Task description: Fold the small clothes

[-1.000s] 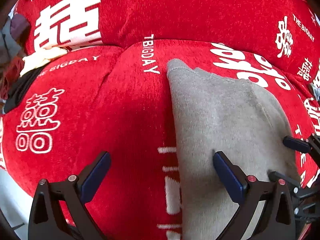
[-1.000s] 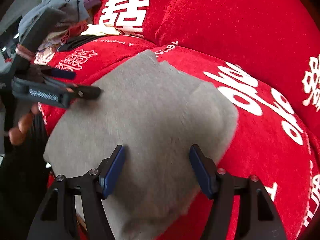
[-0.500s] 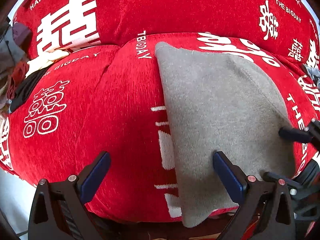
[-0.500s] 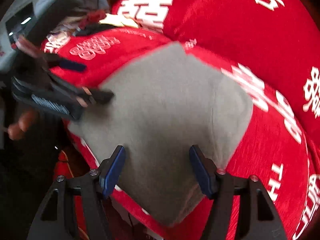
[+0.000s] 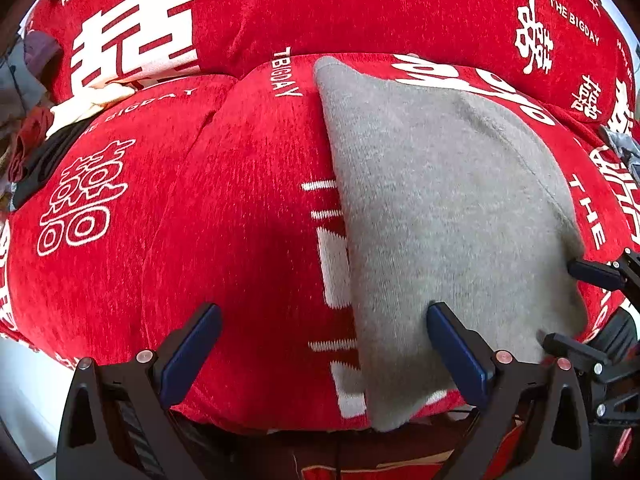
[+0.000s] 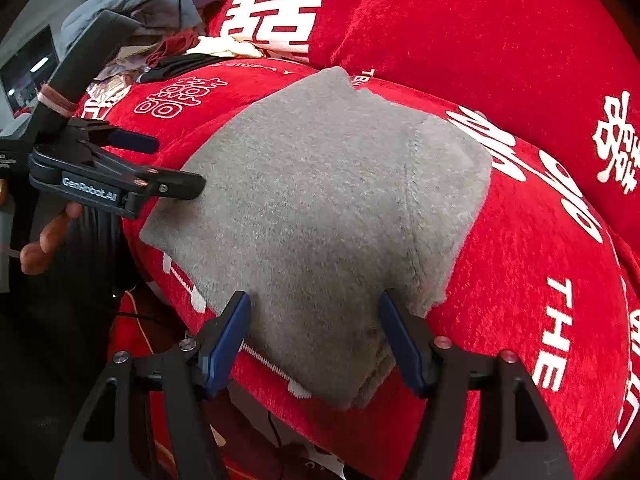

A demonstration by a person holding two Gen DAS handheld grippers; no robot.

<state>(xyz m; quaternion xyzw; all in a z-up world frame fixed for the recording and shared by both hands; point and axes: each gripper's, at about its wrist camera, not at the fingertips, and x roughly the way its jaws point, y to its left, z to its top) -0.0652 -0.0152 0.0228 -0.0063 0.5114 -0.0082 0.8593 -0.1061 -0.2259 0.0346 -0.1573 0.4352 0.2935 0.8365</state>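
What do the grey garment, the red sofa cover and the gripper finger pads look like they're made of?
Grey garment: looks like a fleece or brushed knit, matte with a fuzzy nap and a stitched seam. Red sofa cover: probably chenille or similar pile fabric, with a ribbed, slightly shiny texture and woven white lettering. Finger pads: smooth dark blue, likely rubber or plastic, on black rigid arms.

Grey garment [image 5: 440, 208]; red cover [image 5: 248, 220], white lettering.

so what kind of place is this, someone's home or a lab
Most likely a home living room: a sofa under a red wedding-print cover, a grey garment laid on the seat, and a pile of loose clothes at one end.
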